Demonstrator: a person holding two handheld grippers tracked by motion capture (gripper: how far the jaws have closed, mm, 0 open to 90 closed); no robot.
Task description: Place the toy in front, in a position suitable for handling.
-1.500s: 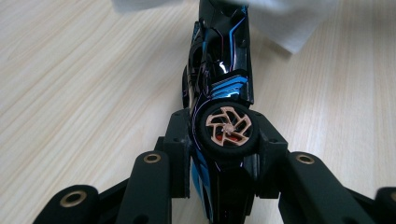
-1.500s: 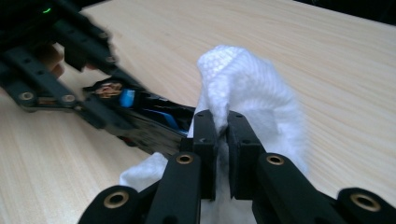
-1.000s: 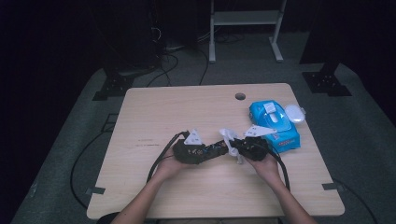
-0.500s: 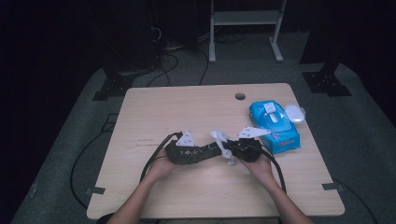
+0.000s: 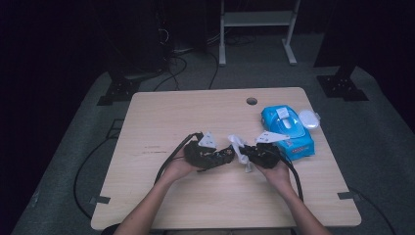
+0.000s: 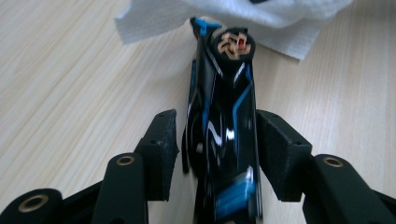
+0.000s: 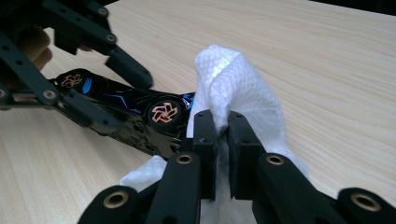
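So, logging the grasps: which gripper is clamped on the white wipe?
The right gripper: its jaws pinch the white wipe, while the left gripper holds the black toy car.

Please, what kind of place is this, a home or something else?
Probably a lab or a recording room, not a home: a bare wooden table on grey carpet, dark surroundings, loose cables on the floor, and black stand bases around the table.
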